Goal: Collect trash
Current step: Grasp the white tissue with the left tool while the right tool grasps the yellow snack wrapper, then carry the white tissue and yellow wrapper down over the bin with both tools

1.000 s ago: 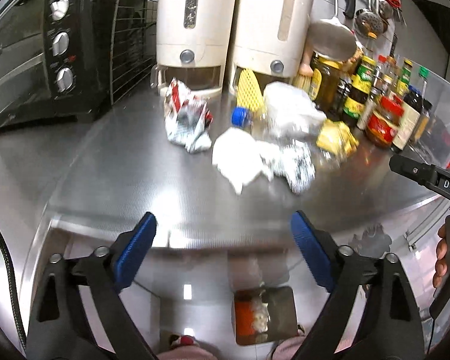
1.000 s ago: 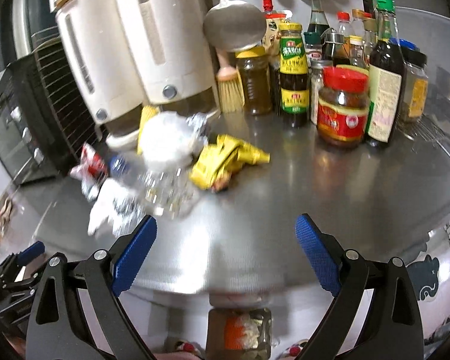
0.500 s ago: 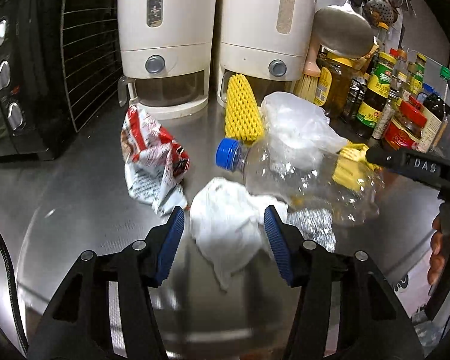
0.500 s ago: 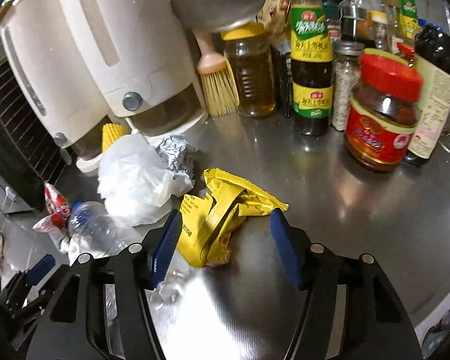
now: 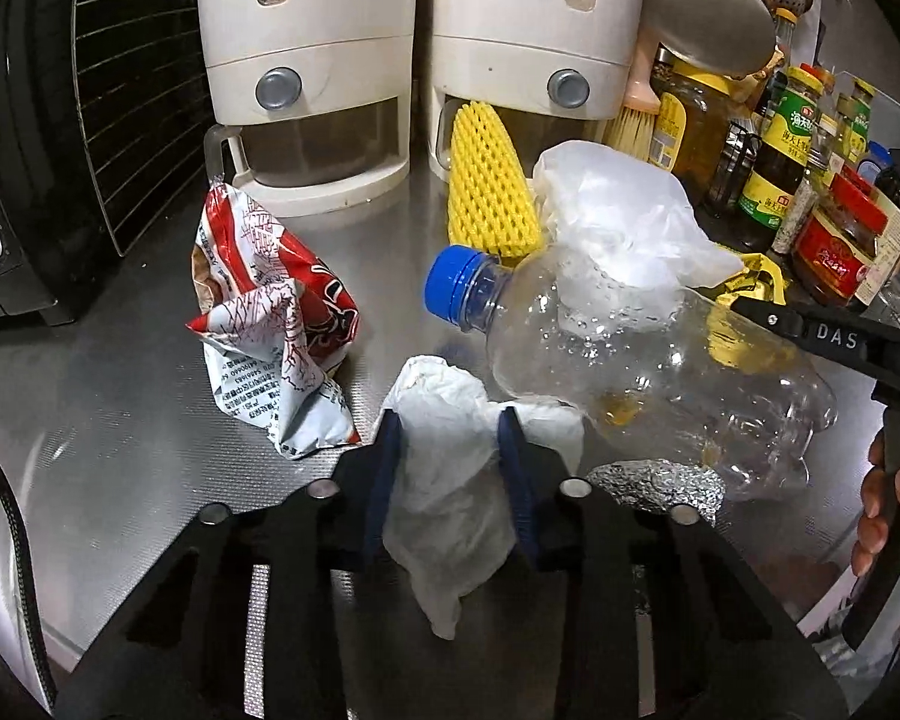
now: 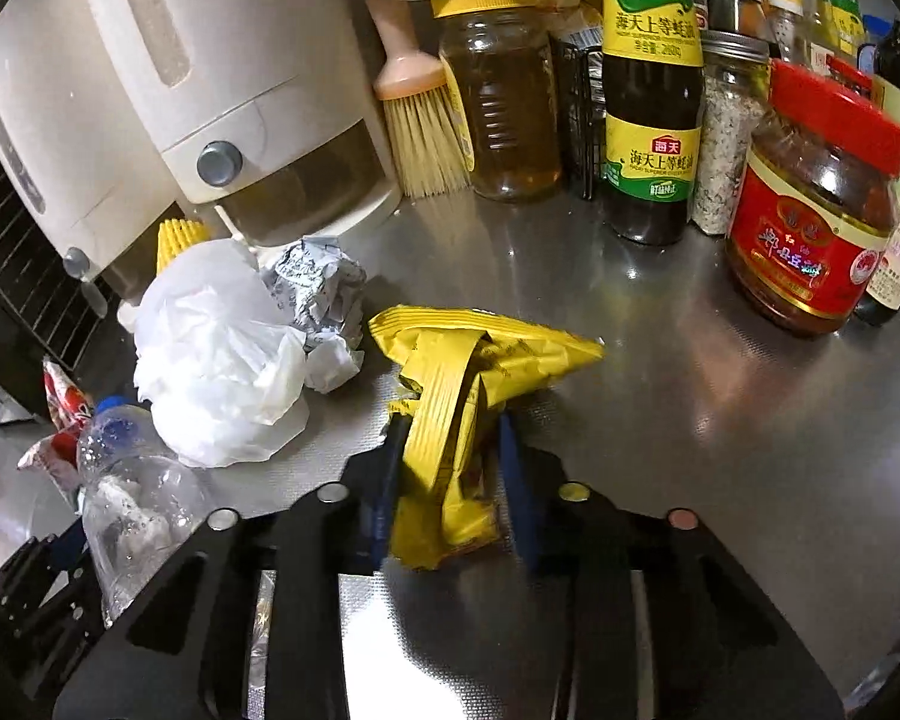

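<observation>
Left hand-held gripper (image 5: pixel 450 468) closing on crumpled white tissue (image 5: pixel 450 480) — right hand-held gripper (image 6: pixel 450 468) on crinkled yellow wrapper (image 6: pixel 462 396).

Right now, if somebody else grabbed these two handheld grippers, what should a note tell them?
Left gripper: jaws closing around the crumpled white tissue on the steel counter.
Right gripper: jaws closing around the yellow wrapper.
Done: nothing lifted off the counter yet.
Left on the counter: clear bottle, red-and-white packet, white plastic bag, yellow foam net, two crumpled foil pieces. No bin shows in either view.
</observation>
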`<state>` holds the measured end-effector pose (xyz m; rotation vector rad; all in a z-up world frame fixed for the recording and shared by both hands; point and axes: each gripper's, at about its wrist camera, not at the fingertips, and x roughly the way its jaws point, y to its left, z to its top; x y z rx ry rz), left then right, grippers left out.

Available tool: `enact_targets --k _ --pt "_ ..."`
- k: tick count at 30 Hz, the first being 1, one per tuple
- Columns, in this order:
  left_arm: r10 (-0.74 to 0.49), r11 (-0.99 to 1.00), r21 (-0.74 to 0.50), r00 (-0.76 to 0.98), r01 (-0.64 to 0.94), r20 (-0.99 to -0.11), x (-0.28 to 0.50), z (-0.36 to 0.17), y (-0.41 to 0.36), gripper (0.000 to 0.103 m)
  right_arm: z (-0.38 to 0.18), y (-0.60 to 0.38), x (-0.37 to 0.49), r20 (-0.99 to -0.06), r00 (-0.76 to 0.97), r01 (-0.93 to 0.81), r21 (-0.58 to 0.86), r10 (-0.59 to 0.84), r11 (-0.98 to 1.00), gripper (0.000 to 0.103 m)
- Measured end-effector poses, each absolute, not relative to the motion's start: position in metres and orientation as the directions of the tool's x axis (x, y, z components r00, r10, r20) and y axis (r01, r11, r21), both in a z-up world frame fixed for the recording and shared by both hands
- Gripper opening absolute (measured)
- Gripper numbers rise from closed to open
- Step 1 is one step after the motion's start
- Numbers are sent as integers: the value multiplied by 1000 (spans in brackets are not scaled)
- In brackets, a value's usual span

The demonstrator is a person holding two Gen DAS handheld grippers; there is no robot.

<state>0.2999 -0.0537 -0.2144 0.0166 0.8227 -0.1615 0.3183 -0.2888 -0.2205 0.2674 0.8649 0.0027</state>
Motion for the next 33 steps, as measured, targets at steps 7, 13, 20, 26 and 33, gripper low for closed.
enact_targets --k 7,13,20,26,33 --pt "-104 992 -25 678 125 -728 291 -210 -46 7 -217 -300 304 -745 661 111 206 82 972 24" --pt "-104 992 -21 698 127 -709 264 -196 -38 7 -204 -310 276 -730 679 110 212 83 971 24" --pt "-125 991 -44 724 130 -678 214 -178 -29 7 -177 -302 222 -691 716 59 205 102 977 24" --pt "-137 987 -31 724 157 -676 166 -177 -33 7 -166 -284 176 -672 731 3 179 120 984 24" --pt "-174 981 -56 709 187 -683 113 -196 -40 7 -174 -274 122 -658 737 -38 186 153 982 24"
